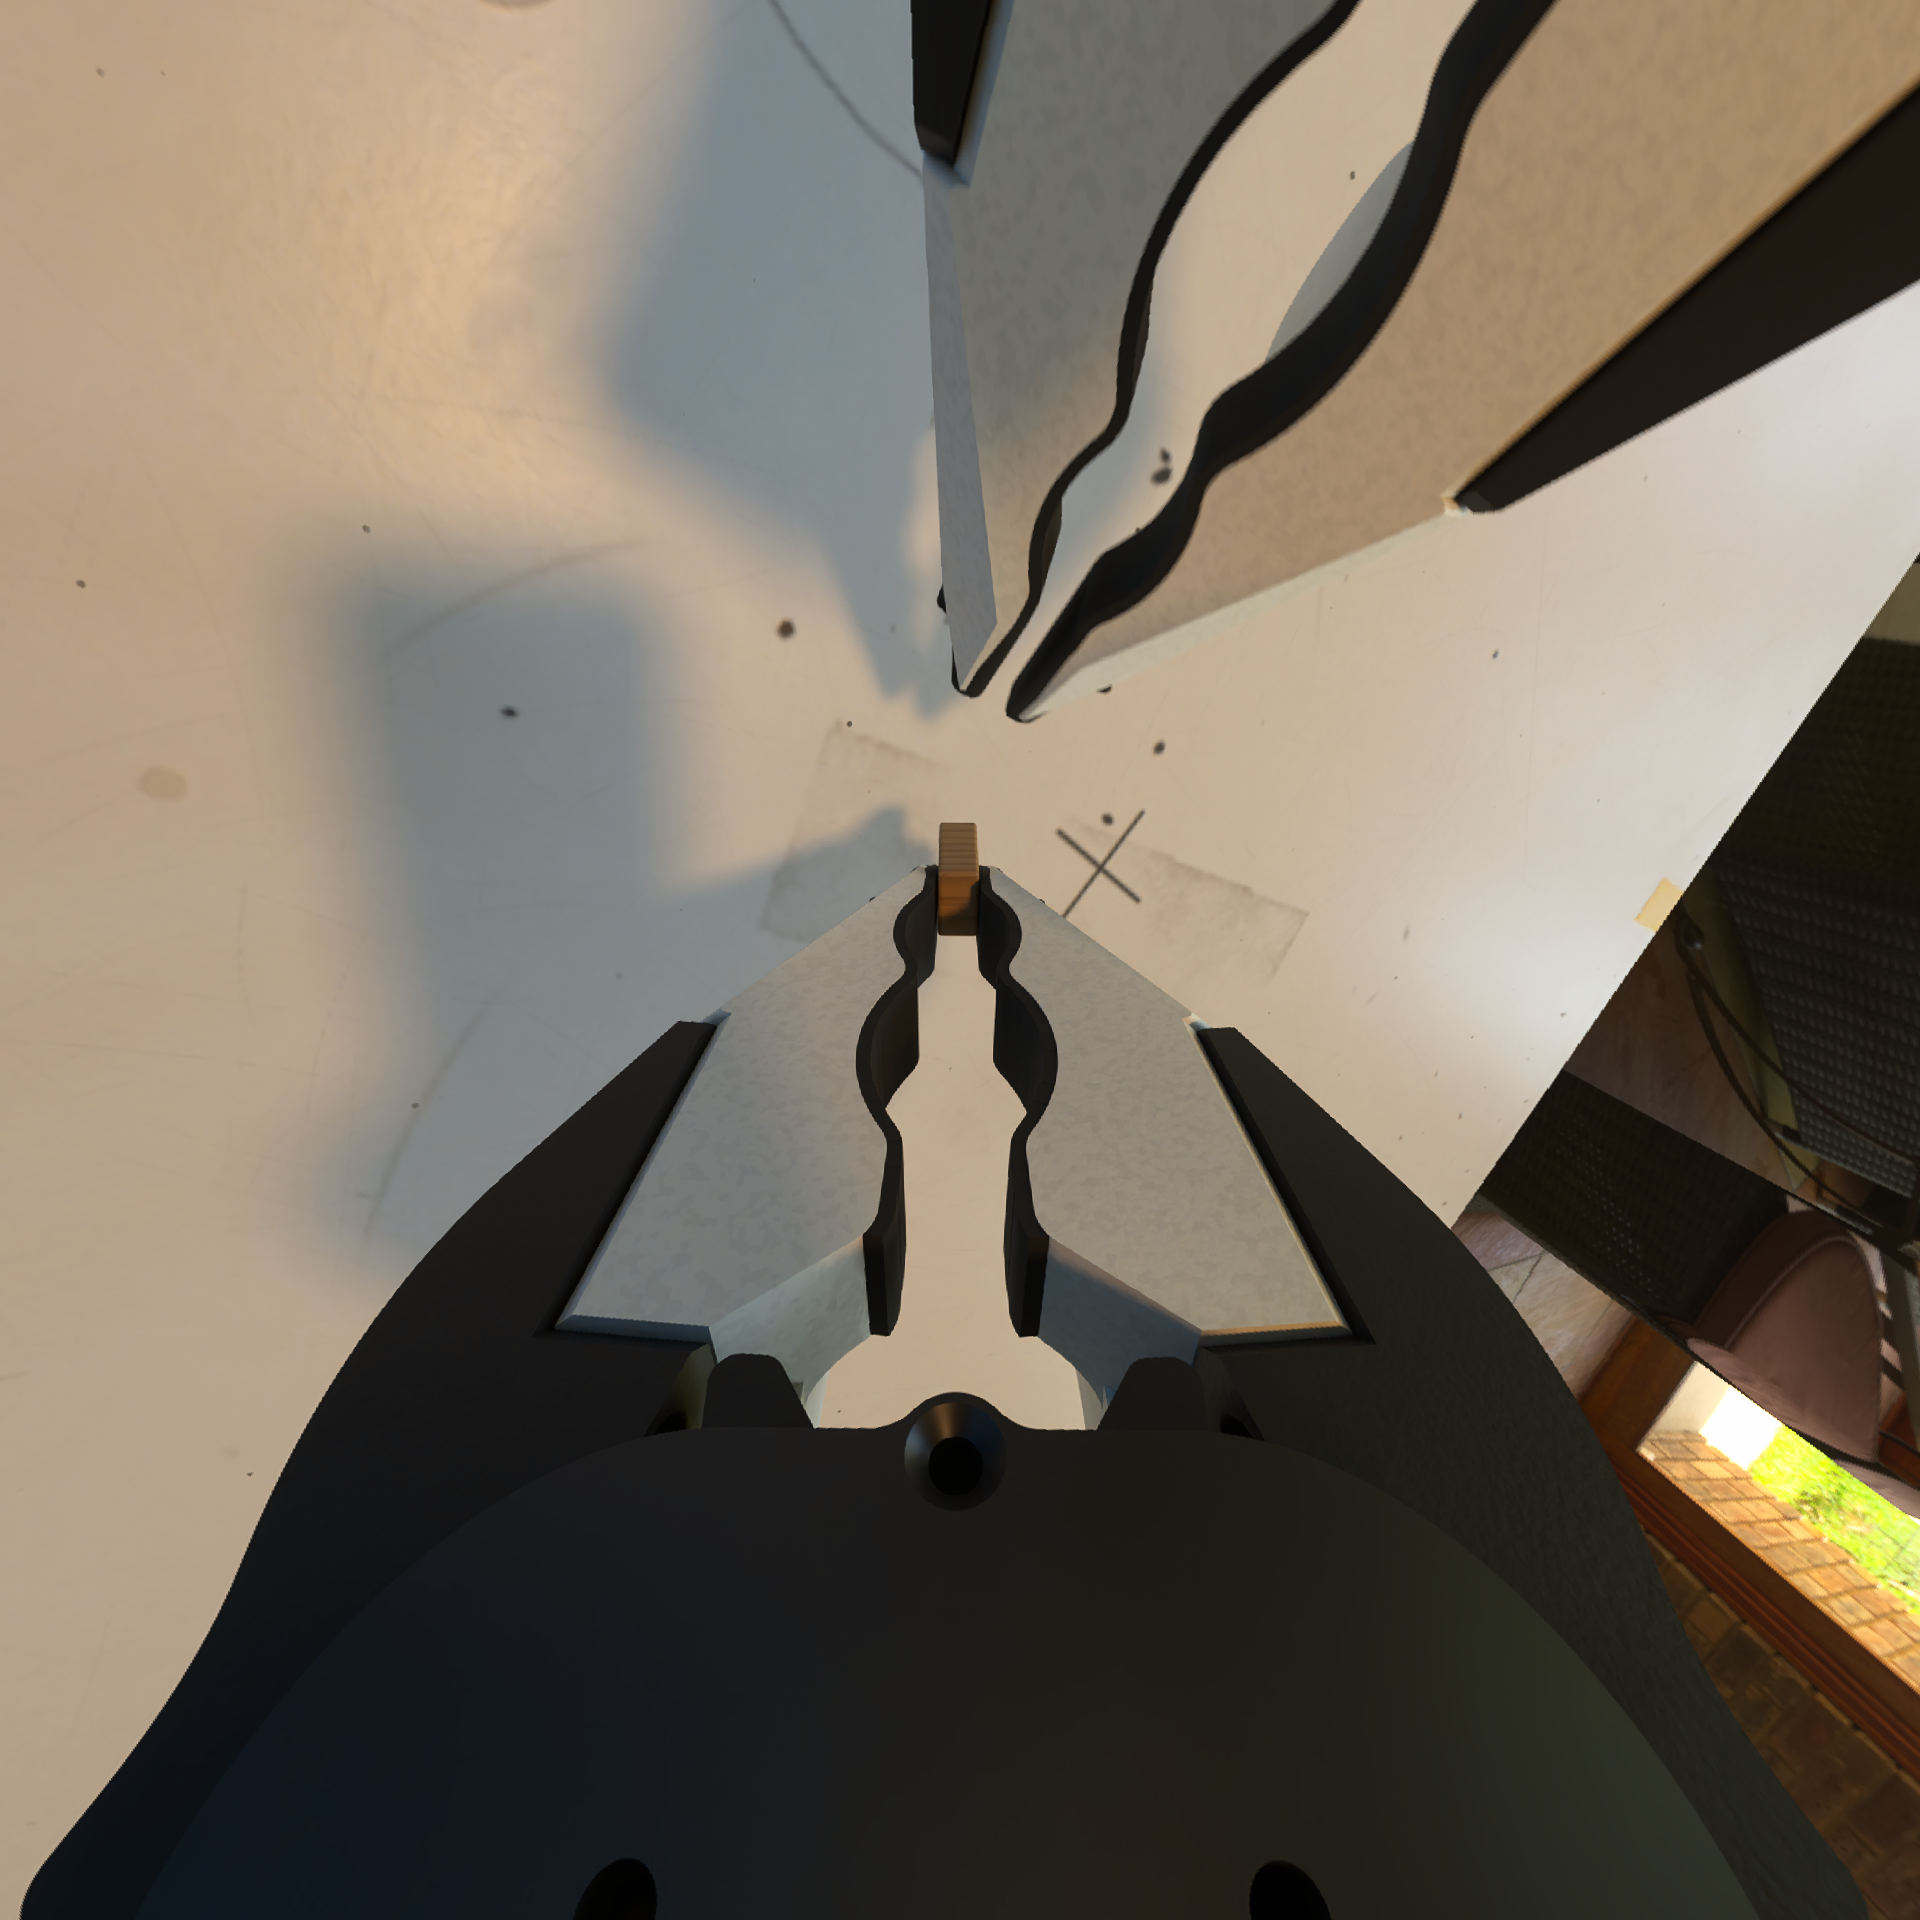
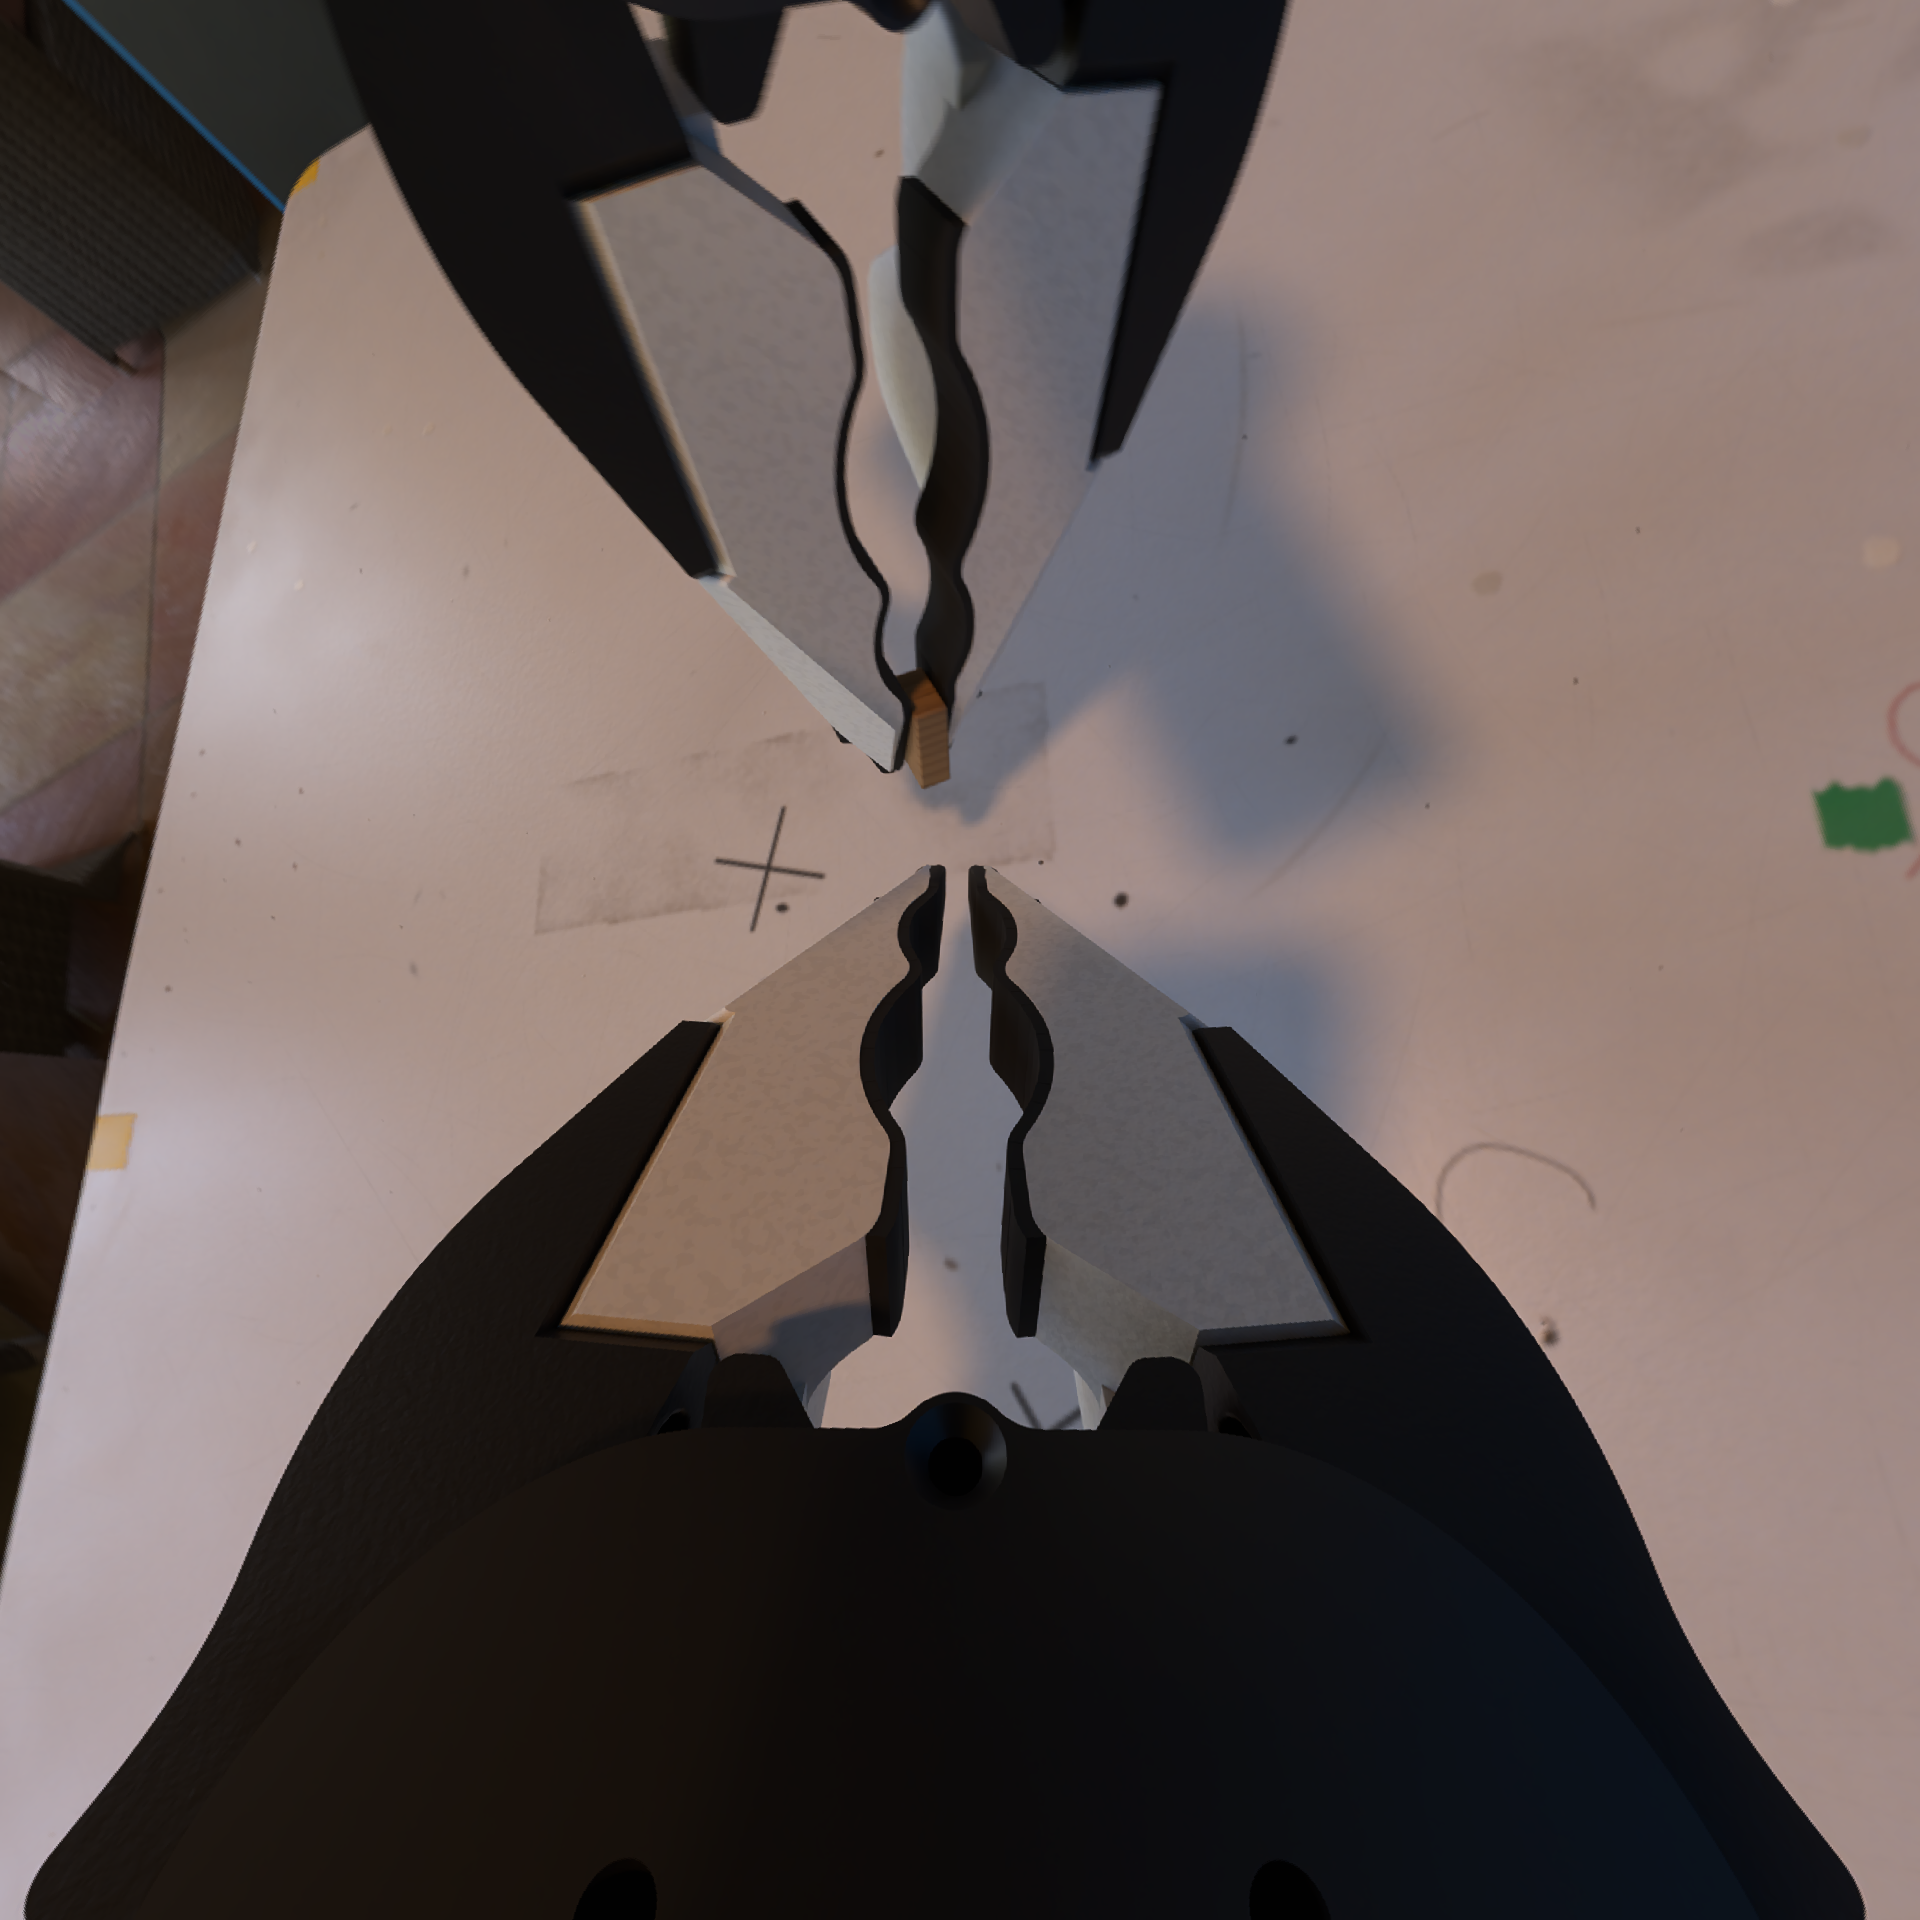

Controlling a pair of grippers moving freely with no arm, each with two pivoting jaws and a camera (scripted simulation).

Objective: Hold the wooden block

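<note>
A small wooden block (image 1: 957,871) is pinched between the fingertips of my left gripper (image 1: 957,896), which is shut on it just above the table. About half the block sticks out past the tips. In the right wrist view the same block (image 2: 928,744) shows at the tips of the left gripper (image 2: 920,743), which comes in from the top. My right gripper (image 2: 957,875) is shut and empty, its tips a short way in front of the block and apart from it. It also shows in the left wrist view (image 1: 992,701), coming in from the top.
The white table (image 1: 312,416) bears a pencilled cross (image 2: 769,869) beside the grippers and a green tape patch (image 2: 1865,816) at the right. The table's edge runs along the right of the left wrist view (image 1: 1558,1060) and along the left of the right wrist view (image 2: 156,831).
</note>
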